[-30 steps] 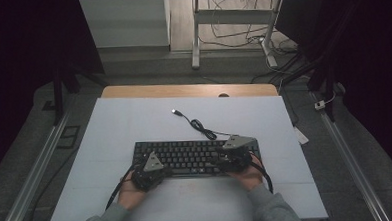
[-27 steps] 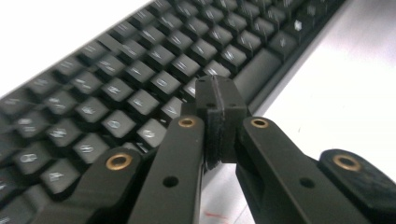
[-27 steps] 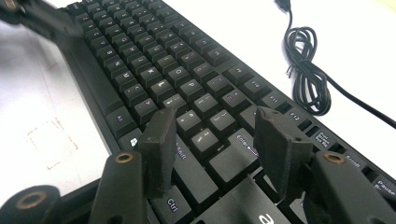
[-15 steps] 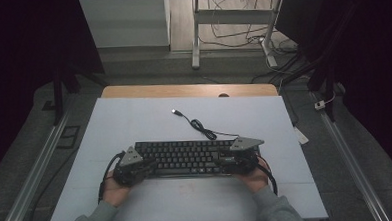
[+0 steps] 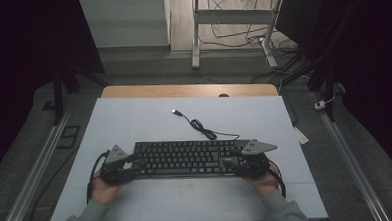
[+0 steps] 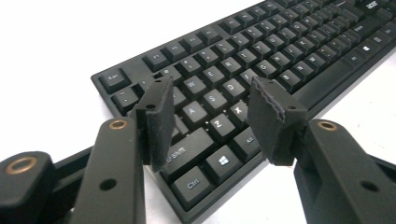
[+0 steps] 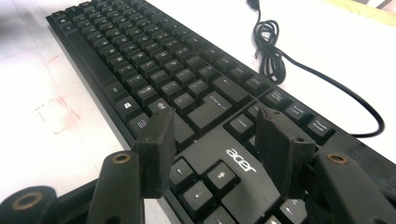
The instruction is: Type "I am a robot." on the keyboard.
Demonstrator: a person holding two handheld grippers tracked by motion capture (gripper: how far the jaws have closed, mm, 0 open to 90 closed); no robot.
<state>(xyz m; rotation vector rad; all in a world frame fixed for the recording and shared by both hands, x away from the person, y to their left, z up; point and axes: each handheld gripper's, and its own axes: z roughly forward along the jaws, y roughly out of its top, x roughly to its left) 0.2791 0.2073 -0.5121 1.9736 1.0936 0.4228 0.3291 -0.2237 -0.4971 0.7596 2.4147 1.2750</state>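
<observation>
Now left tool [image 6: 205,116] just opened, right tool [image 7: 215,149] open, over keyboard [image 5: 186,157]

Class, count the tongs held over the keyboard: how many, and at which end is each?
2. The left tongs sit at the keyboard's left end, the right tongs at its right end, both open.

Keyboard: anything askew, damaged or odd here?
Nothing stands out. The keyboard lies flat and square on the white table, keys intact as far as visible. Its cable trails loose behind, plug unconnected. Faint red marks stain the table nearby.
</observation>
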